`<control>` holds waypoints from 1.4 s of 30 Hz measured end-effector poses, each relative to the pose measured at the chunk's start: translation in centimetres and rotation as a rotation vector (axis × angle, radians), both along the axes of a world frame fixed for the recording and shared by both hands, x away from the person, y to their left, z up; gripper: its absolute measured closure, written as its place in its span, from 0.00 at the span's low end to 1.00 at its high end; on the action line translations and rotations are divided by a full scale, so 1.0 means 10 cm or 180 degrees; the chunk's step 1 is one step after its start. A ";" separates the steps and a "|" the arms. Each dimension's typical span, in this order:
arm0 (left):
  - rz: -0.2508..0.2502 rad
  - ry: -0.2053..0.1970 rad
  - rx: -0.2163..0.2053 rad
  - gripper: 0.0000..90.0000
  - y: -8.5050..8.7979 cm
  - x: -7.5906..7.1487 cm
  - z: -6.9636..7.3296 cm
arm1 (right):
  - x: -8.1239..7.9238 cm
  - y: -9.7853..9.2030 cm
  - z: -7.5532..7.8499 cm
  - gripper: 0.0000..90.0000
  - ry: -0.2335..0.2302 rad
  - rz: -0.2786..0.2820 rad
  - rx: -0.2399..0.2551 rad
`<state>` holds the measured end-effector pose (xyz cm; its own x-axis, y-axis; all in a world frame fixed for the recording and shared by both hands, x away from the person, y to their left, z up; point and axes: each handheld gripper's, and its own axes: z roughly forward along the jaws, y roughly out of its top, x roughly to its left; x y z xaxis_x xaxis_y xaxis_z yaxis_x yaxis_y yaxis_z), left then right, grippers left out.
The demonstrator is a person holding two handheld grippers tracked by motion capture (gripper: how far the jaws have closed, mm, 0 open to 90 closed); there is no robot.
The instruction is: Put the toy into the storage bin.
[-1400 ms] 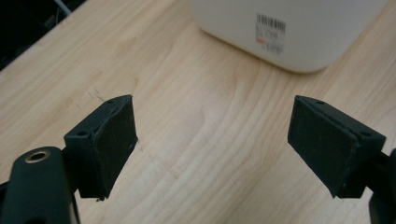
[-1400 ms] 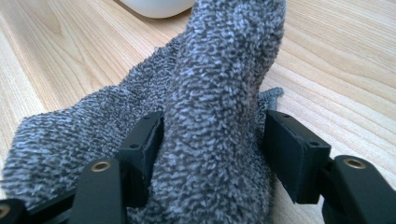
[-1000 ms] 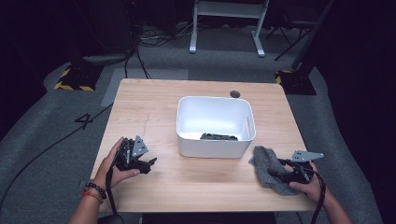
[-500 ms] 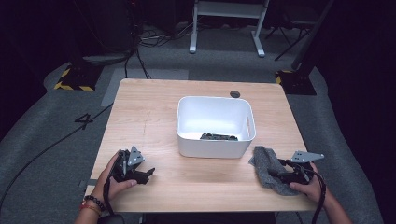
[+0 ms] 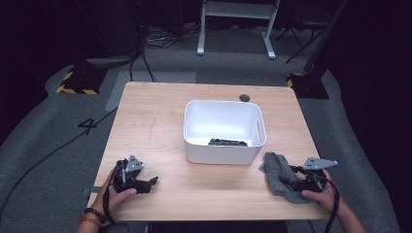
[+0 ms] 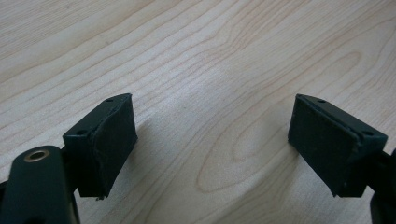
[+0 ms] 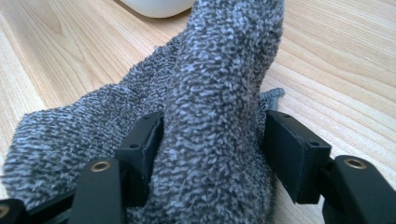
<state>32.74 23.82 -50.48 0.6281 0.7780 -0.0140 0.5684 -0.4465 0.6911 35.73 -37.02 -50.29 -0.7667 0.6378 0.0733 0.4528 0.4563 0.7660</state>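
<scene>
Grey sock [image 7: 219, 116], lower right of the high view, sits bunched in the right gripper's [image 7: 212, 140] half-closed jaws; left gripper [image 6: 212, 140] gapes wide, empty.

A pale wooden bench [image 5: 160, 126] with a visible grain carries everything here, standing on grey carpeted floor [image 5: 53, 160]. Near its middle, somewhat toward the far right, sits a white rectangular tub [image 5: 223, 148] with cut-out handles, and something dark lies along its inner near wall, too small to tell. At the far edge a small dark round disc [image 5: 244, 98] is set in the wood. Just beside the tub's near right corner, a grey knitted cloth [image 5: 277, 167] lies rumpled on the boards close to the near edge, one fold raised off the surface.
</scene>
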 end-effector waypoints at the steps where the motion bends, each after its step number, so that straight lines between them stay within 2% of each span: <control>1: 0.0000 0.0000 0.0000 0.17 0.00 0.00 0.00 | 0.00 0.00 0.00 0.43 0.0000 0.0001 0.0000; 42: -0.0021 0.0001 -0.0007 0.17 0.02 0.00 0.00 | -0.02 0.01 0.00 0.43 -0.0018 -0.0030 -0.0023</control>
<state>32.77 23.97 -50.49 0.6332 0.7739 -0.0160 0.5657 -0.4486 0.6919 35.55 -36.96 -50.30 -0.7611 0.6454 0.0643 0.4527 0.4576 0.7653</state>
